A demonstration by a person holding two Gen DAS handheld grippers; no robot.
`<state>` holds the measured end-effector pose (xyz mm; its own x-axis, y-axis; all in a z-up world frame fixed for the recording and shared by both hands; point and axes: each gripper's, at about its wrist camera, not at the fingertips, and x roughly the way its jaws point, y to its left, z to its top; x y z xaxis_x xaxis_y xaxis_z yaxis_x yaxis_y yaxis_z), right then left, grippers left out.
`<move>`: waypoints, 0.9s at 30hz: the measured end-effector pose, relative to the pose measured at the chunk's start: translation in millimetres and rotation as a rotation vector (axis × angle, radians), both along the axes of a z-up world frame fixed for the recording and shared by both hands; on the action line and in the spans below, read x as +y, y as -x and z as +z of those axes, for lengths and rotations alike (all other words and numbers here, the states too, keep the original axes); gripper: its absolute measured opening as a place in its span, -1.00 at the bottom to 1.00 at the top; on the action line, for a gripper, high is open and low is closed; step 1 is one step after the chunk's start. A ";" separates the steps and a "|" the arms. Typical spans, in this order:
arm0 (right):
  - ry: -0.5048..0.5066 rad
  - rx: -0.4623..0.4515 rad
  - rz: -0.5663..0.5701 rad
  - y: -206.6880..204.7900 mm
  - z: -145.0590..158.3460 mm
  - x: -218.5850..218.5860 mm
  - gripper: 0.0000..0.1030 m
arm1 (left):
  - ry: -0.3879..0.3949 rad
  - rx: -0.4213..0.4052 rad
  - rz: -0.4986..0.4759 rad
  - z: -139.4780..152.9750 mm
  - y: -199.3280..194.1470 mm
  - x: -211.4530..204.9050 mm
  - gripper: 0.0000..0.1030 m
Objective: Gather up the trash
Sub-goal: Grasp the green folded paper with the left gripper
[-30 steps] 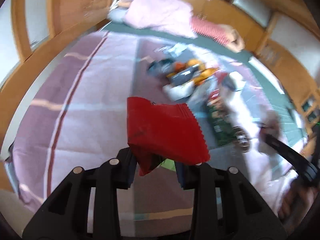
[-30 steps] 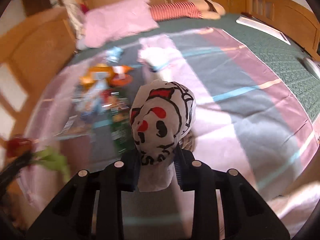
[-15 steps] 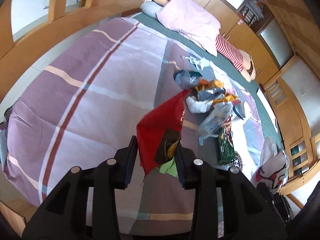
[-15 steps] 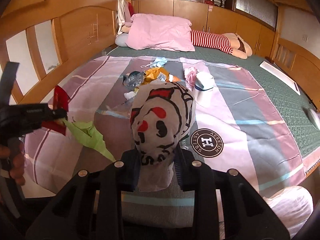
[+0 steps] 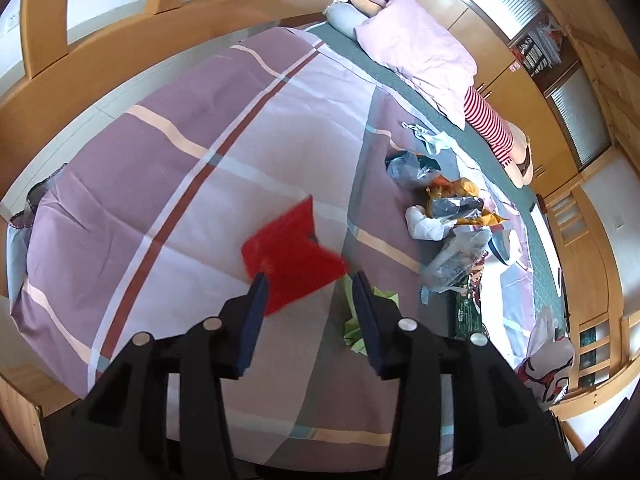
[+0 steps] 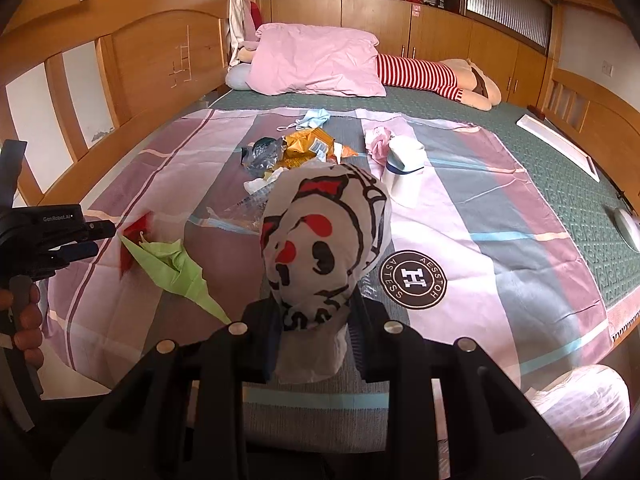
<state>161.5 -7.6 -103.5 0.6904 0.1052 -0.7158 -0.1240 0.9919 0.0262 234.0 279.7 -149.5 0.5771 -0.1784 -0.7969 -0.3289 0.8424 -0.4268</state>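
My left gripper is open; a red wrapper, blurred, is loose just beyond its fingers over the striped sheet. A green paper scrap lies behind its right finger. In the right wrist view the left gripper sits at the left, with the red wrapper and green paper by its tips. My right gripper is shut on a white plastic bag with red and black print, held above the bed. A pile of wrappers lies mid-bed.
The striped sheet covers a green mattress. A pink pillow and a striped plush toy lie at the far end. Wooden bed rails run along the left. A white cup stands by the pile.
My left gripper opened and let go of the red wrapper, which is dropping toward the sheet. The right gripper still holds the printed bag, almost unmoved.
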 end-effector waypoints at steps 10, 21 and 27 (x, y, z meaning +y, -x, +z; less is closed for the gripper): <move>-0.010 0.005 -0.006 0.0 0.2 -2.3 -0.42 | 0.006 0.027 0.041 -4.5 2.8 4.9 0.31; 0.004 0.006 0.003 0.1 0.9 2.8 -0.42 | 0.033 0.127 -0.229 -41.5 -52.1 -71.0 0.61; 0.009 0.006 -0.005 -1.4 0.3 0.6 -0.42 | -0.008 0.178 -0.303 -59.9 -61.0 -105.0 0.10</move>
<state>162.9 -7.0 -103.2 0.6868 0.0958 -0.7205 -0.1193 0.9927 0.0183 295.0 174.7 -209.4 0.3509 -0.3141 -0.8821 -0.1321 0.9160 -0.3787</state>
